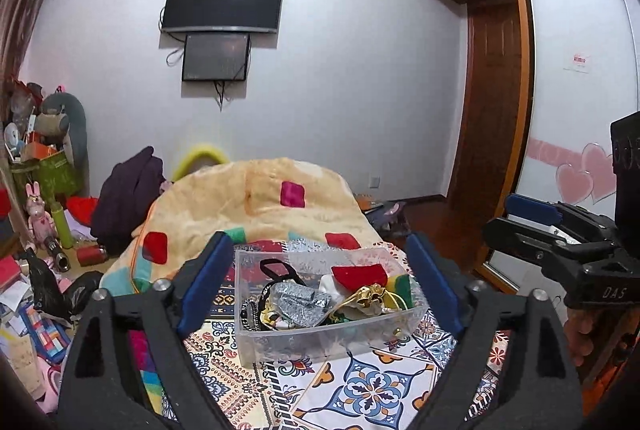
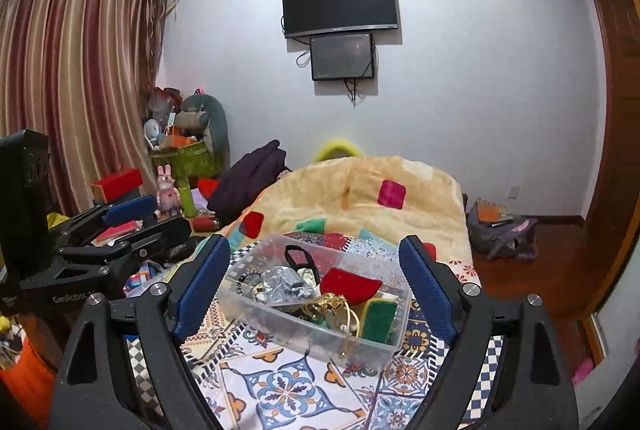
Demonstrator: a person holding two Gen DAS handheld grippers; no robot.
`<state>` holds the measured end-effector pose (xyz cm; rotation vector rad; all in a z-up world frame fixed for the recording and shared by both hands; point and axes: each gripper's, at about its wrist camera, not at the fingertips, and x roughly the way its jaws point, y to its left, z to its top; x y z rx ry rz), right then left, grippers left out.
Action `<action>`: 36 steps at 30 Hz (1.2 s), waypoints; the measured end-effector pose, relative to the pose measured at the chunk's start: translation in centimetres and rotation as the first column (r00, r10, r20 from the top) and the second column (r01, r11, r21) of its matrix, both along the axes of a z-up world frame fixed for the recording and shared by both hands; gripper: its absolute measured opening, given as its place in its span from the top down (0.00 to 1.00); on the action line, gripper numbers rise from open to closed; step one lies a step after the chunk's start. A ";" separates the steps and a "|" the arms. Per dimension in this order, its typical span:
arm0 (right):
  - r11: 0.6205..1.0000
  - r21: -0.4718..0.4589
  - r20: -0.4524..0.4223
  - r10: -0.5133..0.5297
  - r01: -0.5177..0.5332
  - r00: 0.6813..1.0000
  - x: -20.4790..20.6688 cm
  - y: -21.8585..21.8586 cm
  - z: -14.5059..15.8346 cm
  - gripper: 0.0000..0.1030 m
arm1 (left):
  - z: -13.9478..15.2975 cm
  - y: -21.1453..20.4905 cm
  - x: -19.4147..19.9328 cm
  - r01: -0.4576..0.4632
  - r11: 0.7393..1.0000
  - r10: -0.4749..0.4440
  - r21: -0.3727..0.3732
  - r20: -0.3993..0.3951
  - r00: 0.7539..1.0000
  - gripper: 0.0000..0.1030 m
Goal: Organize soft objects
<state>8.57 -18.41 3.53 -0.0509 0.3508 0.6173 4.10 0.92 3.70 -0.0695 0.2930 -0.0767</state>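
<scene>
We hold our left gripper [image 1: 320, 278] spread wide, gripping nothing; the clear bin [image 1: 256, 334] sits on the patterned sheet [image 1: 372, 386] just ahead, between its fingers. Our right gripper [image 2: 316, 286] is spread too, empty, facing the same bin. Inside lie a red pouch [image 1: 358, 276], gold bag [image 1: 370, 296] and silver pouch [image 1: 298, 304].

inside the clear bin [image 1: 256, 346], the silver pouch [image 1: 298, 304] and gold pouch [image 1: 370, 296] overlap, hiding whatever lies beneath. behind the bin, the blanket [image 1: 248, 206] covers most of a yellow object [image 1: 200, 152], itself blurred. the right gripper [image 1: 532, 230] is cut off at the frame edge.
</scene>
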 end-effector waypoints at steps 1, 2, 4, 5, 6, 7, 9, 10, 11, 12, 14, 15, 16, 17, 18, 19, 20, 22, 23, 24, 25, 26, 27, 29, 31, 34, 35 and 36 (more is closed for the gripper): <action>1.000 -0.001 0.003 -0.003 0.003 1.000 -0.1 0.0 0.0 0.14 | 0.0 -0.2 -0.3 -0.005 1.000 0.005 0.008 0.006 1.000 0.07; 1.000 -0.003 0.008 -0.009 0.009 1.000 -0.3 0.1 -0.1 0.11 | 0.0 -0.2 -0.5 -0.010 1.000 0.010 0.016 0.010 1.000 0.06; 1.000 -0.002 0.013 -0.015 0.015 1.000 -0.6 -0.1 -0.3 0.07 | 0.0 -0.5 -0.8 -0.024 0.999 0.023 0.033 0.019 1.000 0.03; 1.000 -0.001 0.015 -0.017 0.017 1.000 -0.7 0.0 -0.5 0.06 | 0.0 -0.6 -1.0 -0.023 0.999 0.022 0.038 0.020 1.000 0.03; 1.000 -0.001 0.018 -0.018 0.018 1.000 -0.8 -0.1 -0.5 0.06 | 0.0 -0.6 -1.1 -0.019 0.999 0.019 0.039 0.020 1.000 0.03; 1.000 -0.002 0.021 -0.020 0.020 1.000 -1.1 -0.1 -0.6 0.05 | -0.1 -0.7 -1.2 -0.017 0.999 0.017 0.040 0.019 1.000 0.02; 1.000 -0.003 0.024 -0.023 0.023 0.999 -1.4 -0.2 -0.8 0.05 | -0.1 -0.7 -1.3 -0.013 0.999 0.013 0.039 0.017 1.000 0.02; 1.000 -0.001 0.021 -0.021 0.021 1.000 -1.3 -0.1 -0.9 0.05 | -0.1 -0.7 -1.3 -0.013 0.999 0.012 0.039 0.016 1.000 0.02; 1.000 0.000 0.019 -0.020 0.020 1.000 -1.3 -0.1 -0.9 0.05 | -0.1 -0.7 -1.4 -0.012 0.999 0.012 0.039 0.016 1.000 0.02; 1.000 0.001 0.019 -0.021 0.021 1.000 -1.4 -0.3 -1.0 0.05 | -0.1 -0.7 -1.4 -0.012 0.999 0.011 0.040 0.016 1.000 0.02; 1.000 0.002 0.021 -0.025 0.025 0.999 -1.6 -0.4 -1.0 0.05 | -0.2 -0.8 -1.4 -0.012 0.999 0.011 0.043 0.014 1.000 0.02; 1.000 0.004 0.020 -0.026 0.025 0.999 -1.6 -0.4 -1.1 0.05 | -0.3 -0.8 -1.4 -0.012 0.999 0.011 0.044 0.013 1.000 0.02; 1.000 0.007 0.018 -0.025 0.025 1.000 -1.5 -0.5 -1.1 0.05 | -0.3 -0.9 -1.4 -0.012 0.999 0.011 0.046 0.011 1.000 0.02; 1.000 0.009 0.018 -0.027 0.026 0.999 -1.6 -0.5 -1.2 0.05 | -0.4 -0.9 -1.4 -0.011 0.999 0.011 0.047 0.009 1.000 0.02; 1.000 0.011 0.018 -0.029 0.028 0.999 -1.6 -0.6 -1.2 0.05 | -0.5 -1.0 -1.4 -0.011 0.999 0.010 0.048 0.007 1.000 0.02; 0.999 0.012 0.018 -0.030 0.030 0.999 -1.6 -0.7 -1.2 0.05 | -0.5 -1.0 -1.4 -0.010 0.999 0.009 0.049 0.005 1.000 0.01; 0.999 0.013 0.017 -0.032 0.031 0.999 -1.6 -0.7 -1.3 0.05 | -0.6 -1.0 -1.4 -0.009 0.999 0.009 0.050 0.004 1.000 0.01; 0.999 0.015 0.015 -0.033 0.033 0.999 -1.6 -0.8 -1.3 0.05 | -0.7 -1.0 -1.3 -0.009 0.999 0.009 0.051 0.002 1.000 0.01; 0.999 0.016 0.014 -0.035 0.034 0.999 -1.6 -0.9 -1.3 0.04 | -0.7 -1.0 -1.3 -0.009 0.999 0.009 0.051 0.000 1.000 0.01; 0.999 0.017 0.012 -0.035 0.035 0.999 -1.6 -1.0 -1.3 0.04 | -0.7 -1.0 -1.3 -0.008 0.999 0.008 0.050 0.000 1.000 0.01; 0.999 0.019 0.010 -0.035 0.035 0.999 -1.6 -1.0 -1.3 0.04 | -0.8 -1.0 -1.2 -0.008 0.999 0.008 0.050 -0.001 1.000 0.01; 0.999 0.020 0.009 -0.035 0.035 0.999 -1.6 -1.1 -1.3 0.04 | -0.8 -1.0 -1.2 -0.008 0.999 0.008 0.051 -0.001 1.000 0.01; 0.999 0.021 0.009 -0.036 0.036 0.999 -1.6 -1.1 -1.4 0.04 | -0.8 -1.0 -1.2 -0.008 0.999 0.008 0.051 -0.001 1.000 0.01; 0.999 0.023 0.008 -0.036 0.036 0.999 -1.7 -1.2 -1.3 0.04 | -0.8 -1.0 -1.2 -0.008 0.999 0.009 0.050 -0.001 1.000 0.01; 0.999 0.025 0.007 -0.037 0.036 0.999 -1.6 -1.2 -1.3 0.04 | -0.9 -1.0 -1.2 -0.009 0.999 0.009 0.048 -0.002 1.000 0.01; 0.999 0.025 0.007 -0.037 0.036 0.999 -1.6 -1.2 -1.3 0.04 | -1.1 -1.0 -1.2 -0.011 0.999 0.011 0.046 -0.003 1.000 0.01; 0.999 0.025 0.007 -0.036 0.036 0.999 -1.6 -1.3 -1.3 0.04 | -1.1 -1.0 -1.1 -0.011 0.999 0.011 0.045 -0.003 1.000 0.01; 0.999 0.025 0.008 -0.037 0.037 0.999 -1.6 -1.3 -1.3 0.04 | -1.1 -1.0 -1.1 -0.011 0.999 0.011 0.045 -0.003 1.000 0.01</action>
